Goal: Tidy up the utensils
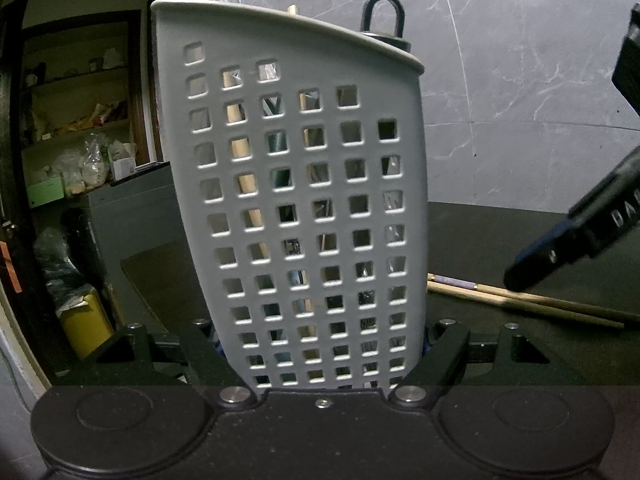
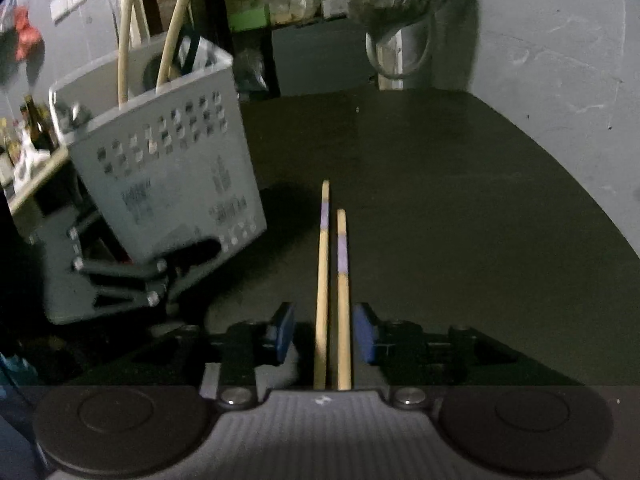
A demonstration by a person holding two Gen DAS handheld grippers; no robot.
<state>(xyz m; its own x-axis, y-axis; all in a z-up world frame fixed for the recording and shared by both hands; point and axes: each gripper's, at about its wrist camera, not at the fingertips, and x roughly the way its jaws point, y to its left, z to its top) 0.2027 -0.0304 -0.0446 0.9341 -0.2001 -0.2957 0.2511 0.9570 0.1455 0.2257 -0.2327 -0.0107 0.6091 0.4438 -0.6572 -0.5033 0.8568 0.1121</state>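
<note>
Two chopsticks (image 2: 343, 292) flat on the dark counter (image 2: 440, 200), side by side at lower centre of the right wrist view, purple bands toward the top of the frame, one stick reaching a little higher than the other. Right claw (image 2: 325, 336) astride the pair at the bottom of that frame: partly open, blue pads (image 2: 283, 332) clear of the wood on either side, nothing yet gripped.

At left of the same view, grey perforated holder (image 2: 168, 168), tipped off upright, mouth toward the upper left. Already loaded with wooden handles (image 2: 124, 52); a black loop handle (image 1: 382, 16) also showing above the rim, top centre of the left wrist view. Left claw (image 2: 160, 276) clamped on the holder's base, closed about as far as the body between its fingers allows. From the left wrist view, holder filling the centre, chopsticks low at right beside it, near but not touching.

Step in hand, by the look of it: picking up the last loose pair for the holder. Most of the sorting seemingly done, with no other stray utensil in sight on the counter.

Next move likely calls for closing squarely on both sticks at once, low enough to catch the pair against the counter without splitting it, then lifting, swinging toward upper left and dropping the pair end first into the open mouth.
</note>
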